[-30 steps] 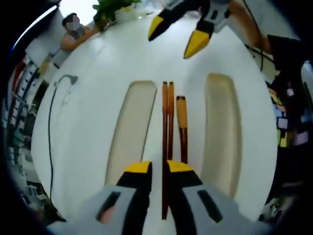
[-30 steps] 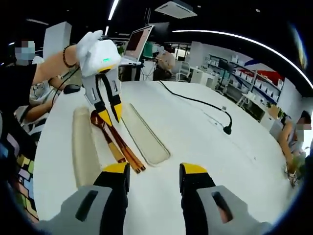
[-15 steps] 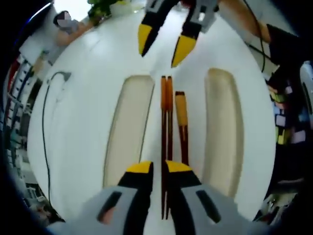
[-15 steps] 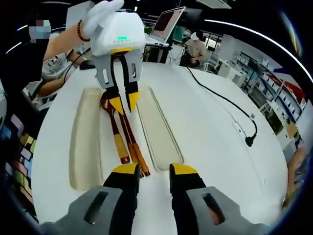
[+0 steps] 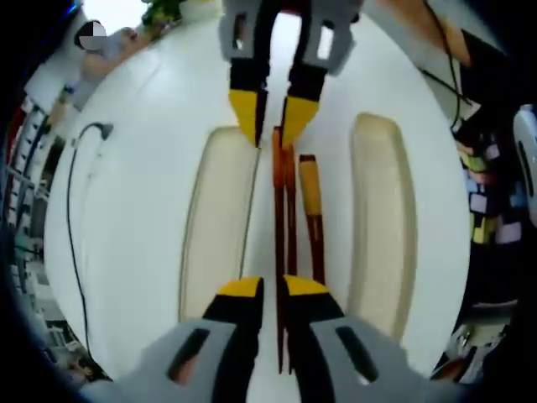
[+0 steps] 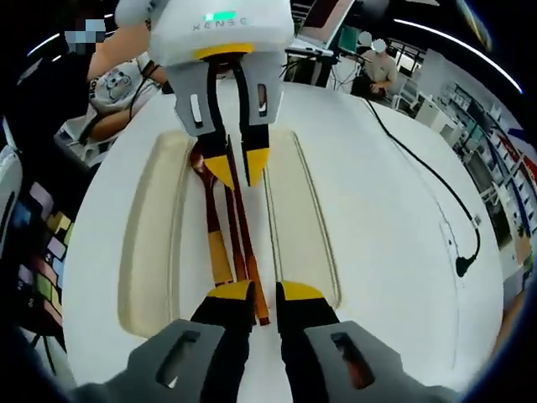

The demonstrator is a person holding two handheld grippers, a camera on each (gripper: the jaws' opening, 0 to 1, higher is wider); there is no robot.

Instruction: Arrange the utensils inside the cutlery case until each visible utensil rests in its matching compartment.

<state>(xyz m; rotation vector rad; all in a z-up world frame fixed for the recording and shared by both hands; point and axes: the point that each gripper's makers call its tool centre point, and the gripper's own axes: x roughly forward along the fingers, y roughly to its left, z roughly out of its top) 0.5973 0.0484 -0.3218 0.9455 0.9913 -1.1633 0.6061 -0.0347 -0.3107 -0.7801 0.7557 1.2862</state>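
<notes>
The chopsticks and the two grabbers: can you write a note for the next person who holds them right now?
Left gripper: nearly shut around one end of the chopsticks; grip unclear.
Right gripper: nearly shut around their other end, grip unclear too.
The chopsticks and the wooden spoon lie on the white table, side by side, between the two beige case trays.
Done: both grippers lined up on the chopsticks.
Left: put the chopsticks and the spoon into their matching compartments; both trays hold nothing yet.
</notes>
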